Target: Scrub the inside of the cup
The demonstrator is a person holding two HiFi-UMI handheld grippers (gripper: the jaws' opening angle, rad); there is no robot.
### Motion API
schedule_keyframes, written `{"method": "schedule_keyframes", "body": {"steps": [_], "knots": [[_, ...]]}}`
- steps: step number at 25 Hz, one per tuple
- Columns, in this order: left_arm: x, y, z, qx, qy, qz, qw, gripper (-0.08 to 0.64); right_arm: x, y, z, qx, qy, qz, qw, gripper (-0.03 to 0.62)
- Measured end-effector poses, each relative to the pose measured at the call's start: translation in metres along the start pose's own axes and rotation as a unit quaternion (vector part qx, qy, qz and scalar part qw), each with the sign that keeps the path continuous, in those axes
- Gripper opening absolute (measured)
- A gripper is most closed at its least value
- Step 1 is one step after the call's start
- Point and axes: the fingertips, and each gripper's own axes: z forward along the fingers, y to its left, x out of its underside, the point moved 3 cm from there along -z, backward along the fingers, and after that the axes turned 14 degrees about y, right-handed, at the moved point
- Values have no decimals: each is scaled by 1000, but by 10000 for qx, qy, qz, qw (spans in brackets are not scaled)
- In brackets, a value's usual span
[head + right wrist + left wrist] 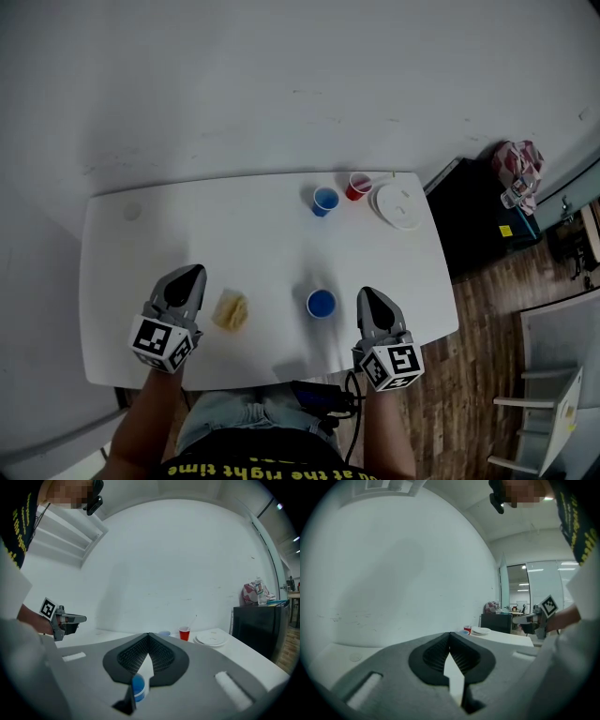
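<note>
A blue cup (321, 303) stands upright near the table's front edge, between my two grippers; through the gap below the right jaws the same blue cup (138, 688) shows. A yellow sponge (231, 310) lies on the table just right of my left gripper (194, 274). My right gripper (367, 294) hovers just right of the cup. Both grippers are shut and hold nothing. In the left gripper view the left gripper (450, 635) has its jaws pressed together, and so has the right gripper (148, 635) in its own view.
At the table's far right stand a second blue cup (324, 201), a red cup (358, 187) with a straw and a stack of white plates (397, 204). A dark cabinet (478, 220) is beyond the right edge. The white table (141, 281) meets a wall at the back.
</note>
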Motion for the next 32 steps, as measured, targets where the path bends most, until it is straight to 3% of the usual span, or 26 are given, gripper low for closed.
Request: {"method": "schedule_keyframes", "body": {"steps": [11, 21, 26, 28, 30, 32], "knots": [[17, -8, 14, 653, 415, 226, 9967, 2, 21, 14, 5, 36, 388, -37, 9992, 31], [28, -12, 26, 848, 525, 249, 9947, 3, 33, 16, 18, -82, 587, -202, 9980, 63], [30, -11, 30, 950, 639, 222, 9932, 6, 39, 22, 28, -250, 703, -244, 9969, 118], [34, -14, 35, 1167, 700, 108, 9906, 34, 45, 22, 33, -320, 779, -233, 9962, 140], [39, -20, 40, 1480, 781, -52, 9859, 145, 50, 23, 36, -392, 836, -198, 9955, 150], [46, -24, 45, 1602, 958, -77, 9824, 200, 57, 24, 40, -479, 938, -150, 9943, 175]]}}
